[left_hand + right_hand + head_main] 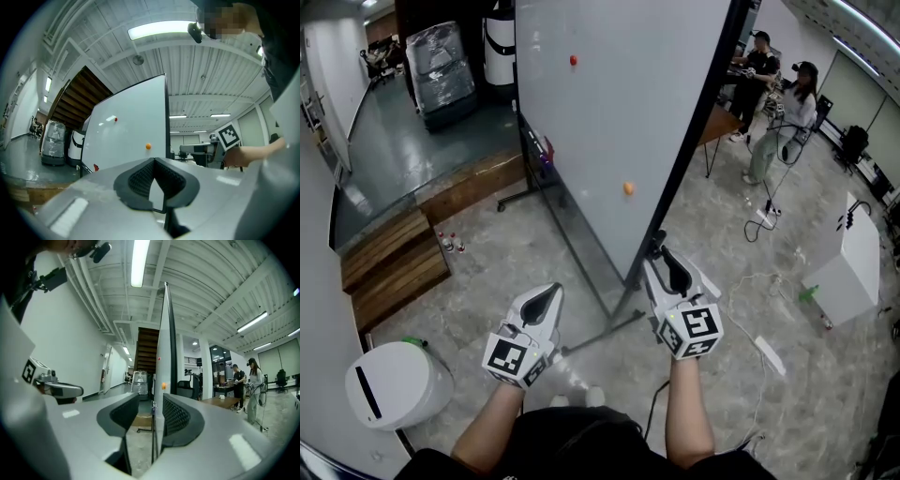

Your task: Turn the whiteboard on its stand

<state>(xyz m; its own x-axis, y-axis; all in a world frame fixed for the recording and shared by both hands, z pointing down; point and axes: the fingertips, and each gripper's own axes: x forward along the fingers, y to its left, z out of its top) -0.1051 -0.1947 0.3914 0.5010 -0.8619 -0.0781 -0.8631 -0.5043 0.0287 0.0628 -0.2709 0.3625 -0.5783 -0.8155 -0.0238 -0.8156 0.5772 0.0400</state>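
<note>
The big whiteboard (609, 112) stands on its wheeled stand (602, 333), swung so that its dark side edge faces me. A red magnet (573, 60) and an orange magnet (628, 187) stick to its face. My right gripper (659, 251) is at the board's lower edge. In the right gripper view the board's edge (165, 348) runs between the jaws of that gripper (151, 399), close to the right pad, with a gap at the left pad. My left gripper (551, 292) hangs apart from the board, which shows beyond its (153, 161) meeting tips as a white face (131, 136); nothing is held.
A white round bin (394, 382) sits at the lower left, wooden steps (394, 262) behind it. A white cabinet (848, 267) and a cable (759, 281) lie to the right. Two people (778, 94) stand by a table at the back right.
</note>
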